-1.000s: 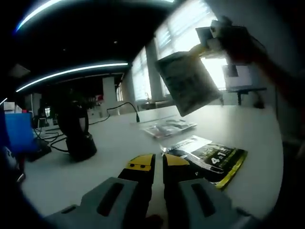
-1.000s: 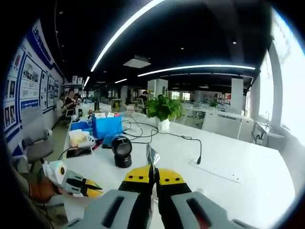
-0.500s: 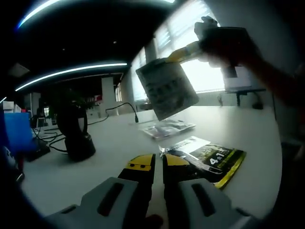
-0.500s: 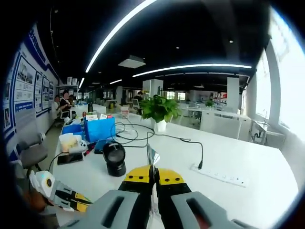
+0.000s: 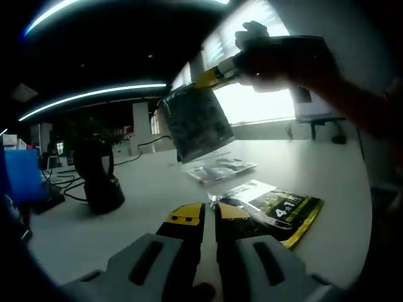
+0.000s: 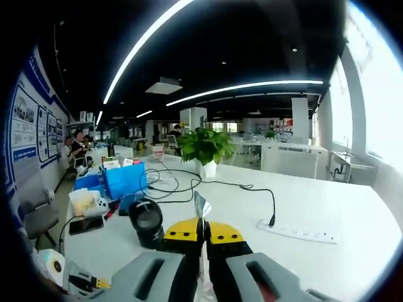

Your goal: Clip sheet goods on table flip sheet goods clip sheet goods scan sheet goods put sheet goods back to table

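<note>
In the left gripper view, the right hand-held gripper (image 5: 217, 74) hung above the white surface (image 5: 315, 167), its yellow tips clamped on the top edge of a flat packet (image 5: 196, 123) that dangled tilted in the air. The left hand-held gripper (image 5: 204, 214) sat low with its jaws together and nothing between them. On the surface lay a black and yellow packet (image 5: 277, 211) and a clear packet (image 5: 220, 168), with a black scanner (image 5: 101, 173) standing well apart.
</note>
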{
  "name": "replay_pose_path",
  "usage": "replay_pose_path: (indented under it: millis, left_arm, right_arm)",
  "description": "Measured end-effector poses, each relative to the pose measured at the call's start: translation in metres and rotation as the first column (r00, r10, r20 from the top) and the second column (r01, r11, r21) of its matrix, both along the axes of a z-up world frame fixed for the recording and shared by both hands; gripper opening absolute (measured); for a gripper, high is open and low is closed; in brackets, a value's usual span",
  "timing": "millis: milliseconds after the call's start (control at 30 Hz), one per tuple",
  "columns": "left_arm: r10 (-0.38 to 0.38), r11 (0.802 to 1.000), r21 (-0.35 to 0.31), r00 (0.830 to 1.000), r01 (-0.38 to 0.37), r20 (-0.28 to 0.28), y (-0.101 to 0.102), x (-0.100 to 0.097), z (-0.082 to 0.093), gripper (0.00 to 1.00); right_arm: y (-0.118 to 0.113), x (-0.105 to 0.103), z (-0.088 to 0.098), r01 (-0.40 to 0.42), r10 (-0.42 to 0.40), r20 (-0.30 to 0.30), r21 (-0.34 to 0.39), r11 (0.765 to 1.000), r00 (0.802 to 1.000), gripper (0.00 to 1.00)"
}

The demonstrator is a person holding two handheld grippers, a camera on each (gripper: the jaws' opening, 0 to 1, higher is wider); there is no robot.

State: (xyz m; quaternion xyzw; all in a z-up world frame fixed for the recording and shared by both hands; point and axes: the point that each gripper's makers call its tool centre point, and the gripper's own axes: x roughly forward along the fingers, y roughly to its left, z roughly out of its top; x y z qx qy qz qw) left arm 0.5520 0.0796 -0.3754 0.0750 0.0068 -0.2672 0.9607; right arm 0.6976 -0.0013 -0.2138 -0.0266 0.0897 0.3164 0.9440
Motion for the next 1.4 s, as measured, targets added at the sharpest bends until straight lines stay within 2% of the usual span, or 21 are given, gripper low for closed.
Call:
replay_pose_path:
  millis: [367,900,1133,1400]
  left_arm:
    - [0.000,1.000,0.005,1.000,0.000,0.004,-0.002,-0.002,0.000,0.00]
    - [-0.007,1.000,0.010,1.000,0.007,0.010,-0.005,-0.003,0.000,0.00]
    - [-0.011,1.000,0.014,1.000,0.011,0.013,-0.007,-0.005,0.000,0.00]
    - [-0.013,1.000,0.016,1.000,0.013,0.014,-0.007,-0.006,0.000,0.00]
  right_arm:
    - [0.024,0.018,-0.002,0.065,-0.065,0.007,0.022,0.998,0.998,0.00]
    - [0.060,0.034,-0.026,0.148,-0.148,-0.005,0.030,0.989,0.989,0.00]
    - [0.066,0.039,-0.027,0.175,-0.175,0.004,0.032,0.984,0.985,0.00]
    - [0.064,0.040,-0.024,0.167,-0.167,0.012,0.020,0.986,0.986,0.00]
